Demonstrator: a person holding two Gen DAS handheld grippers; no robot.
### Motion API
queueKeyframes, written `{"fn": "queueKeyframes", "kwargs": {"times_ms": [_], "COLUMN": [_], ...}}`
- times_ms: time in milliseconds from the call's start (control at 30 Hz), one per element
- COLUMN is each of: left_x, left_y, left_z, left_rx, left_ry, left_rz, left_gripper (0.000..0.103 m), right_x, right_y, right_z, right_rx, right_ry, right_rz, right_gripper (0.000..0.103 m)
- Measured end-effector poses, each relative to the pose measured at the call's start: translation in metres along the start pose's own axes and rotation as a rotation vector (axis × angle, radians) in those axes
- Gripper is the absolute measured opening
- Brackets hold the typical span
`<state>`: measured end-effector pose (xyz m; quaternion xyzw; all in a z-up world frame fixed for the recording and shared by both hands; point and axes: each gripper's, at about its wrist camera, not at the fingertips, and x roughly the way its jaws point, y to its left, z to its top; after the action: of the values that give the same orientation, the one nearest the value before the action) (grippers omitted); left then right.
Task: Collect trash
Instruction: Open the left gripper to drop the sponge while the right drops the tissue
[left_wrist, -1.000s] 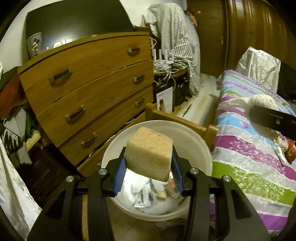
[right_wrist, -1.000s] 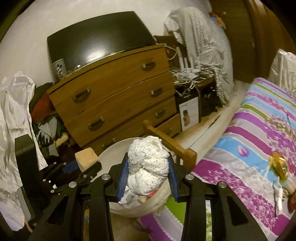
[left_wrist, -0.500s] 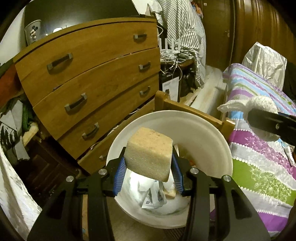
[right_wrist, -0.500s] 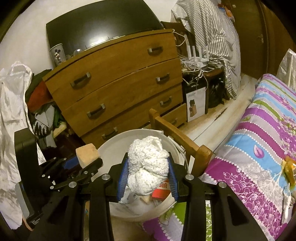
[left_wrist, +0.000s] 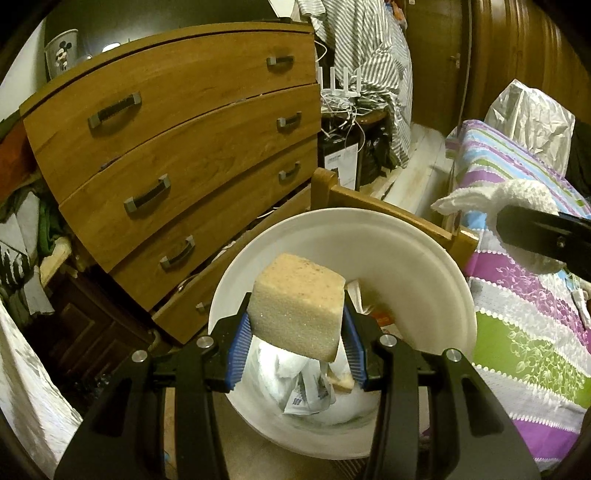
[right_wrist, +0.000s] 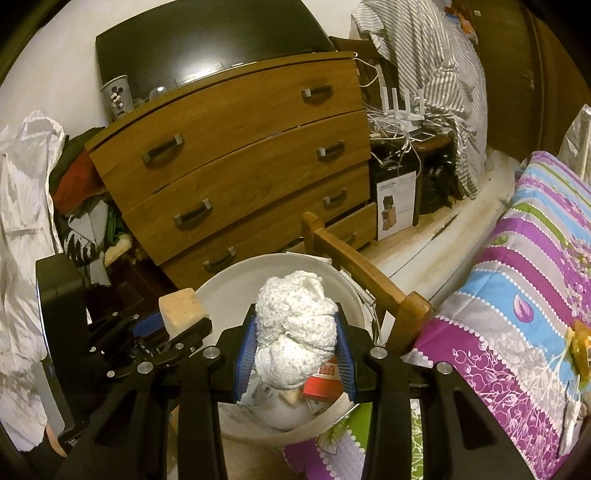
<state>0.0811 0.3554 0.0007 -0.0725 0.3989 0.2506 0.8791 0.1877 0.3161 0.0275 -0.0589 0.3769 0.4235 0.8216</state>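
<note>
Left gripper pinching tan sponge, right gripper pinching crumpled white tissue, both above white bin, lower centre.

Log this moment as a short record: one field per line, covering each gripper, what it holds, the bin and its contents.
left gripper: shut on the sponge block, held over the bin
right gripper: shut on the wadded paper towel, held over the bin
bin: white, round, open top, between the dresser and the bed
bin contents: crumpled white paper, a red carton
trash released: not yet, both pieces are clamped
</note>
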Motion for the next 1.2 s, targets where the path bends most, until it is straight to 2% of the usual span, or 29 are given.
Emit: {"fn": "queueKeyframes", "kwargs": {"times_ms": [500,833,867,900,933,1200], "left_x": [-0.001,0.002,0.003,0.005,0.007,0.019], "left_y": [0.008,0.014,0.015,0.015,0.015,0.019], "left_z": [0.005,0.009,0.010,0.011,0.011,0.008], "left_rx": [0.006,0.002,0.005,0.010,0.009,0.001], "left_ry": [-0.001,-0.002,-0.001,0.003,0.007,0.021], "left_rz": [0.002,0.003,0.004,0.009,0.018,0.029], "left_gripper": [0.045,0.045,0.046,0.058,0.071,0.077], "right_x": [0.000,0.012,0.014,0.017,0.019,0.024], "right_y": [0.013,0.025,0.027,0.028,0.028,0.010], "right_z": [0.010,0.018,0.018,0.018,0.018,0.012], "right_rx": [-0.048,-0.078,-0.087,-0.094,-0.090,-0.037], "right_ry": [0.008,0.032,0.042,0.048,0.044,0.036], "right_rz": [0.006,0.043,0.048,0.045,0.028,0.017], "right_gripper": [0.040,0.042,0.048,0.064,0.069,0.068]}}
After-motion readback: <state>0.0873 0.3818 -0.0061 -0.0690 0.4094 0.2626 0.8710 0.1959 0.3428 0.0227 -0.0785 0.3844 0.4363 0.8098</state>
